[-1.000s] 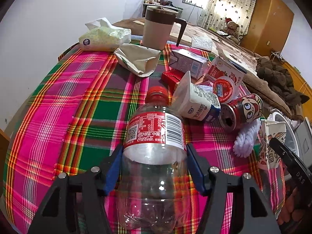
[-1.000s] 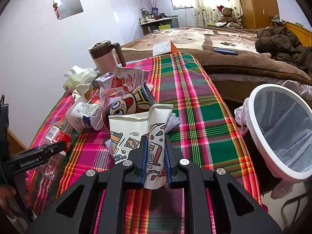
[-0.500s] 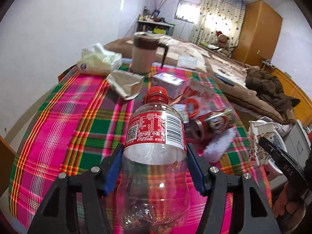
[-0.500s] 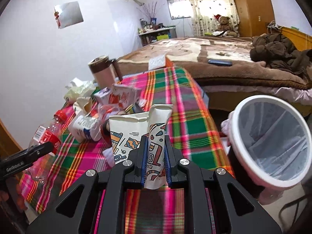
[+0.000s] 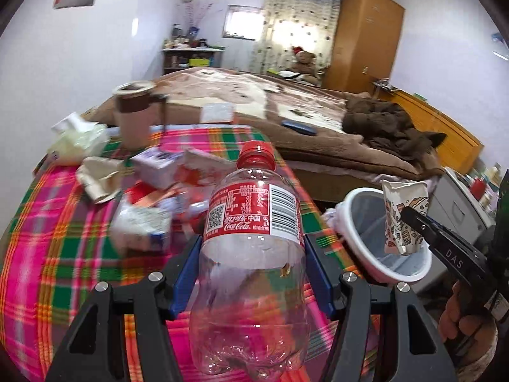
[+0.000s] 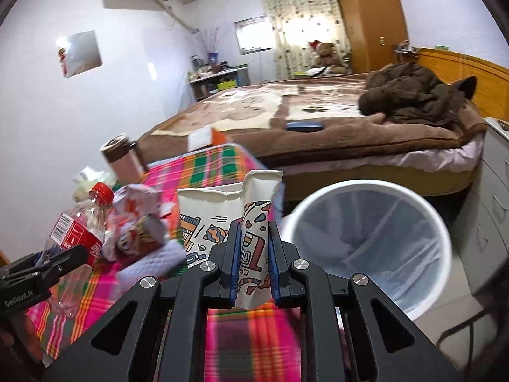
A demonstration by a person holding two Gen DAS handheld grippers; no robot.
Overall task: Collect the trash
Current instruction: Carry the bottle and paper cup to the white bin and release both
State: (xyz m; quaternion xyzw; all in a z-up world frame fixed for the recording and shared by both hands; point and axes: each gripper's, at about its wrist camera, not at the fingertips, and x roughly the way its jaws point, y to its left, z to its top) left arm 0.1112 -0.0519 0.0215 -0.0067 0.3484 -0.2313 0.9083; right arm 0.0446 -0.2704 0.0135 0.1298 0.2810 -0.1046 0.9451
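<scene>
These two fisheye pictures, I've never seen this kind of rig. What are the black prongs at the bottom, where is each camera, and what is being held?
There is no robot here. A person holds a hand tool with two fingers in each hand, and a camera on each tool looks forward along those fingers, so the black prongs are the tool itself.

In the left wrist view, the left gripper is clamped on an empty clear cola bottle with a red cap. In the right wrist view, the right gripper pinches a flattened patterned paper cup.

Below lies a plaid tablecloth with more litter: cartons, a can, crumpled paper, plus a brown mug. Beside the table stands a white lined trash bin, where the items probably go. A bed is behind.
</scene>
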